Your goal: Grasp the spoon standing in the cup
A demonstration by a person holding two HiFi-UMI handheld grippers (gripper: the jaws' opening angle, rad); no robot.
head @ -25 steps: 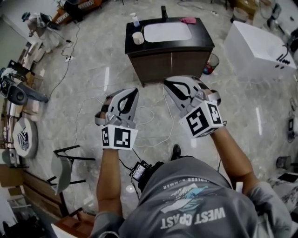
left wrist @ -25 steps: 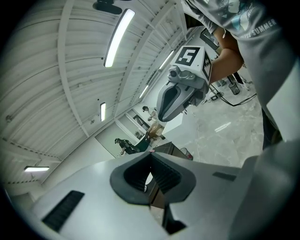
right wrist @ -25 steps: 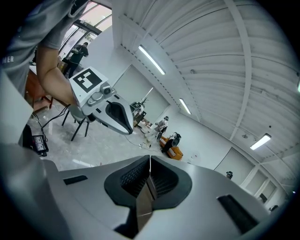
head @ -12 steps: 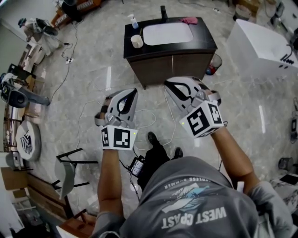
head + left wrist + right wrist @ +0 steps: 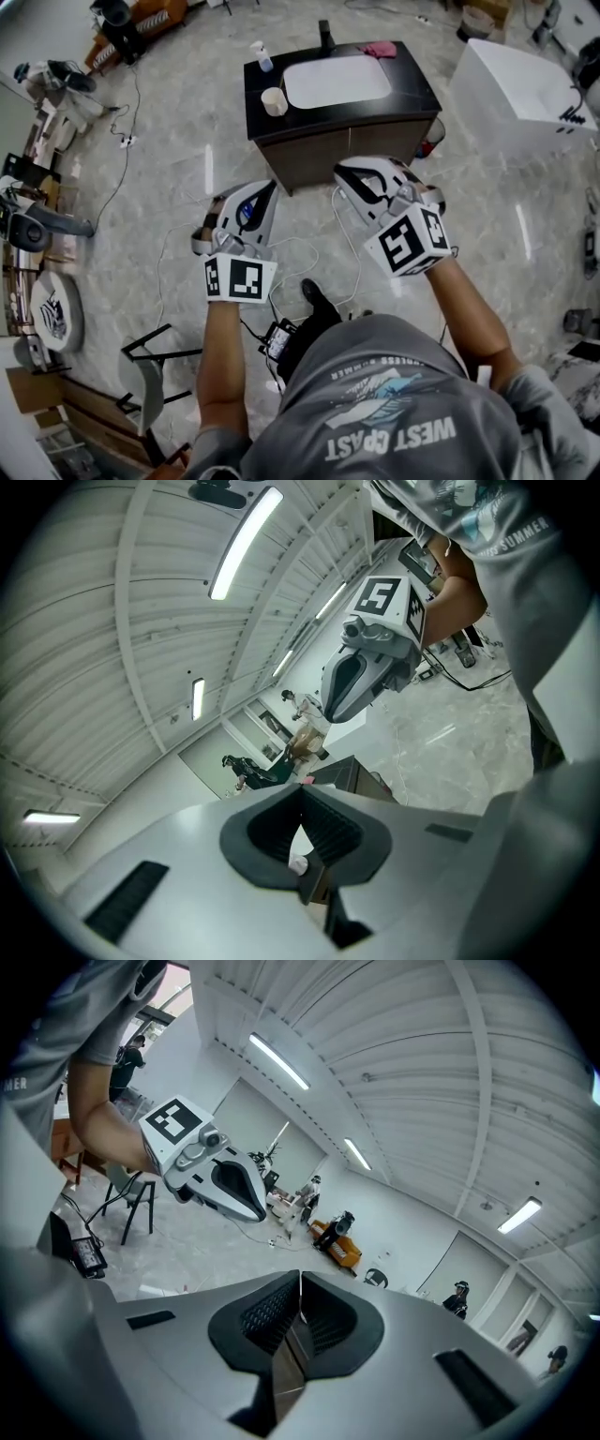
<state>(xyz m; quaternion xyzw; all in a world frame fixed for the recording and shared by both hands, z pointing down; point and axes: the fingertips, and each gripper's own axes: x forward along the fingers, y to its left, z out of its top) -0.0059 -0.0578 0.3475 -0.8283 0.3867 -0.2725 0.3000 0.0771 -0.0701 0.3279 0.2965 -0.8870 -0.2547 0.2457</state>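
Standing well back from the dark cabinet [image 5: 323, 141], we hold both tools out in front, side by side over the pale floor [image 5: 159, 197]. Our bare forearms reach forward from bent elbows. The left gripper [image 5: 269, 185] points ahead with its marker cube toward us; its jaws meet at the tips and grip nothing. The right gripper [image 5: 343, 170] angles slightly inward, its jaws pressed together, likewise empty. The cup [image 5: 275, 100] stands near the cabinet top's left edge, just beside the white sink [image 5: 336, 82] and well apart from both tools. The spoon in it is too small to make out.
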